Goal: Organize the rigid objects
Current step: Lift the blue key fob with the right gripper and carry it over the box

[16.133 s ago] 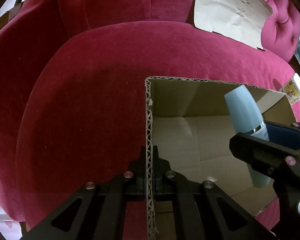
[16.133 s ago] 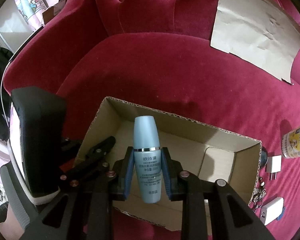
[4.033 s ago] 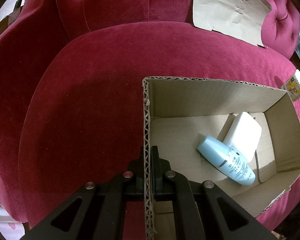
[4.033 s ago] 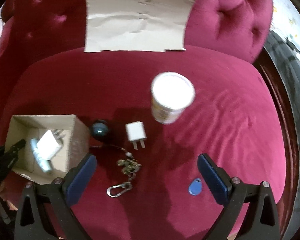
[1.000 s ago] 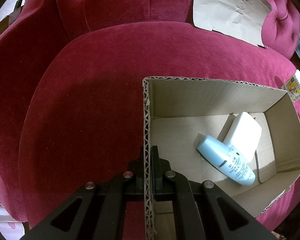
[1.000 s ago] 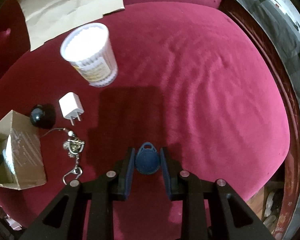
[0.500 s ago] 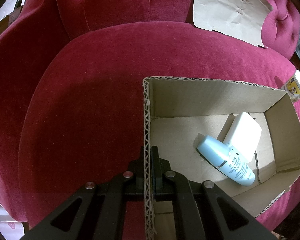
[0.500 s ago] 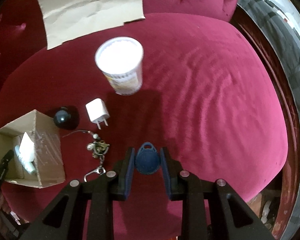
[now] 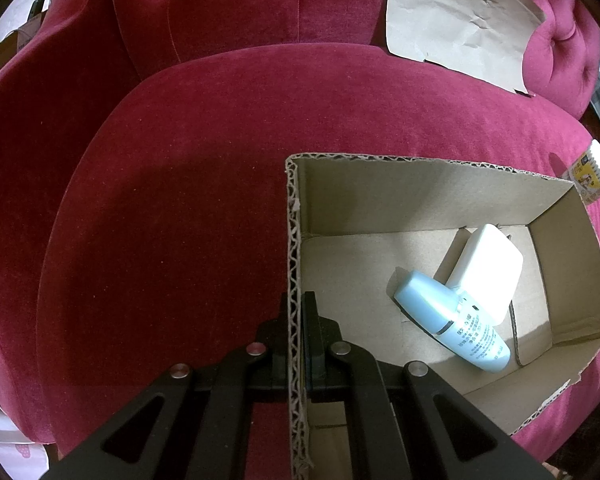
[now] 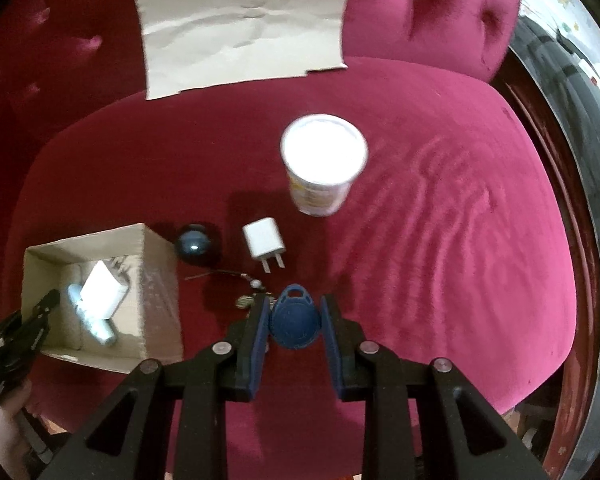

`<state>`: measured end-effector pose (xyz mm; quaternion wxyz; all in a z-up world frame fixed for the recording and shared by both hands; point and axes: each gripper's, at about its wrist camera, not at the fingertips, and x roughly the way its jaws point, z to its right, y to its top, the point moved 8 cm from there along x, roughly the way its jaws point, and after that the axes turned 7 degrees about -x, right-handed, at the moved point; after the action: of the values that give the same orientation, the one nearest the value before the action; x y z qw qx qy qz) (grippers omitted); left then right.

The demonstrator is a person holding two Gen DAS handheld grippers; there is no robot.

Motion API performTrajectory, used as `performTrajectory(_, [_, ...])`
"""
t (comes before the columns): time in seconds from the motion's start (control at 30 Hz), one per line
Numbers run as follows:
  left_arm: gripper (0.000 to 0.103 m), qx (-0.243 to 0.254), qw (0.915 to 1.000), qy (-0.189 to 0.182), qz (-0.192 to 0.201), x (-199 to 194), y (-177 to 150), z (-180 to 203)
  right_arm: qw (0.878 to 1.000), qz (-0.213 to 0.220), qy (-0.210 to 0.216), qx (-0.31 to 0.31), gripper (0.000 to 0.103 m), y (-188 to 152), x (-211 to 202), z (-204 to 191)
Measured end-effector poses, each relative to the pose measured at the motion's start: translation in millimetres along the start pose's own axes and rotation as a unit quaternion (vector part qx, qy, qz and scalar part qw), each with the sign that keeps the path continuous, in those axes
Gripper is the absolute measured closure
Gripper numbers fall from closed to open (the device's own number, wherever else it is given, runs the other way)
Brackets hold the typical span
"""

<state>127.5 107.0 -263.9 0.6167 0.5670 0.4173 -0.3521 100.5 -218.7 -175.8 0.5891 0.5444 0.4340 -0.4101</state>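
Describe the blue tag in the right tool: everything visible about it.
The blue tag is a small teardrop-shaped fob, seemingly dark blue plastic, with a loop at its narrow end pointing away from the camera. It sits flat-face to the lens, pinched at its two sides by the right tool and lifted off the red velvet cushion. Nothing else touches it.

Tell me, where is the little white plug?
In the right wrist view the white plug lies on the red sofa seat, left of centre, between the dark ball and the white cup.
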Motion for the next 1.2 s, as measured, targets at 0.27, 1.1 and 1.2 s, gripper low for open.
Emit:
performTrajectory(0.27, [0.1,0.0,1.0,0.0,0.0,0.0,-0.1,-0.1,0.999,0.01,0.012,-0.041,0.076,11.2,-14.8,-43.1])
performTrajectory(1.1, [0.1,0.0,1.0,-0.003,0.0,-1.0,-0.5,1.9,0.984,0.047,0.084,-0.148,0.076,22.5,-15.1,-155.5])
performTrajectory(1.2, [0.1,0.0,1.0,-0.003,0.0,-1.2,-0.6,2.7,0.982,0.05,0.093,-0.158,0.076,22.9,-14.4,-167.9])
